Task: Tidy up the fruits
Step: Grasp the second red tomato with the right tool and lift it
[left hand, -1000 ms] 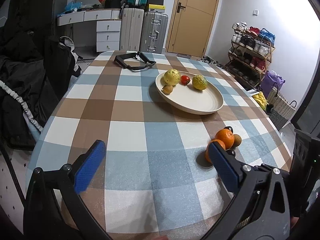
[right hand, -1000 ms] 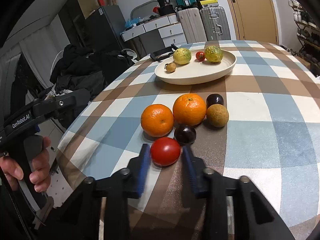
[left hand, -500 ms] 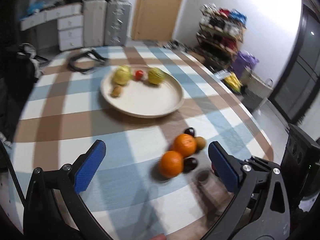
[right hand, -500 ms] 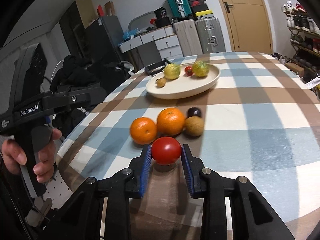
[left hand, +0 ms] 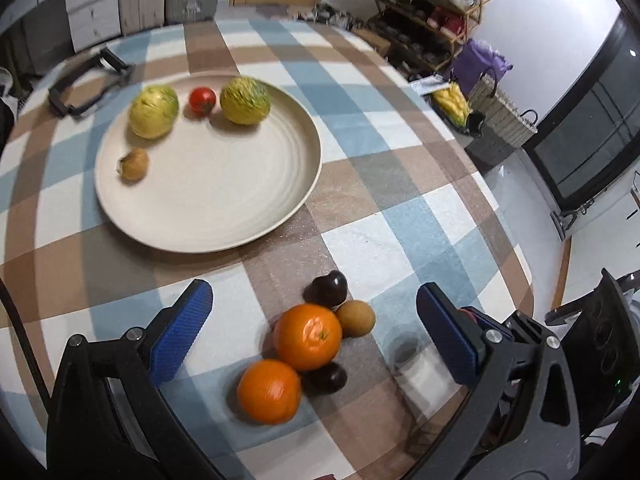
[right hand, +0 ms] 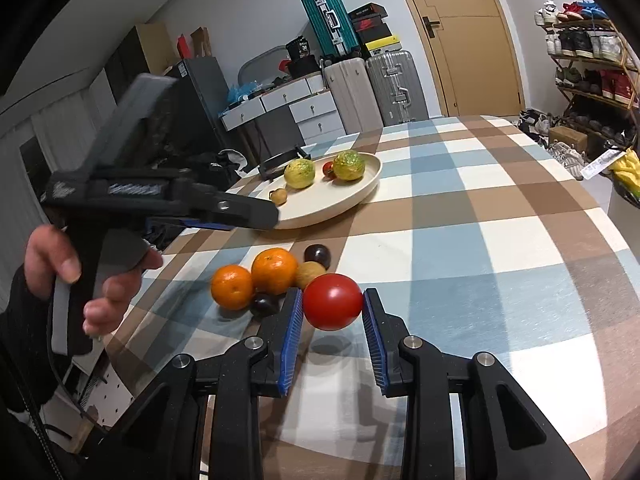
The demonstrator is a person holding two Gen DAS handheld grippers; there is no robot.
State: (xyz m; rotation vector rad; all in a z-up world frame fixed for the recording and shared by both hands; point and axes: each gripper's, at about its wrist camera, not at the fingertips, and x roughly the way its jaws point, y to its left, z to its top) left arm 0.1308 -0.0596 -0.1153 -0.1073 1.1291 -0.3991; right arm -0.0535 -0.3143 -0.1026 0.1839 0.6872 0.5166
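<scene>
Red and glossy, the tomato [right hand: 332,301] sits clamped between the blue pads of the right gripper [right hand: 331,304], lifted clear of the checked tablecloth [right hand: 480,248] with its shadow on the cloth beneath. Just to the left of it and a little farther off lies the loose cluster of fruit: two oranges [right hand: 274,271] side by side, a brown round fruit [right hand: 310,274] touching the farther one, and two dark plums [right hand: 317,255], one on the far side of the cluster and one on the near side. In the left wrist view the same cluster lies below the left gripper [left hand: 313,330], whose fingers stand wide apart and hold nothing, with the oranges [left hand: 307,337] between them. Beyond the cluster rests the cream plate [left hand: 224,208], carrying two yellow-green fruits [left hand: 245,100], a small red tomato [left hand: 202,100] between them and a small brown fruit [left hand: 135,164] near its left rim. A black strap-like object [left hand: 86,82] lies on the cloth at the far left of the plate. A person's hand [right hand: 86,276] grips the handle of the left gripper at the left of the right wrist view.
</scene>
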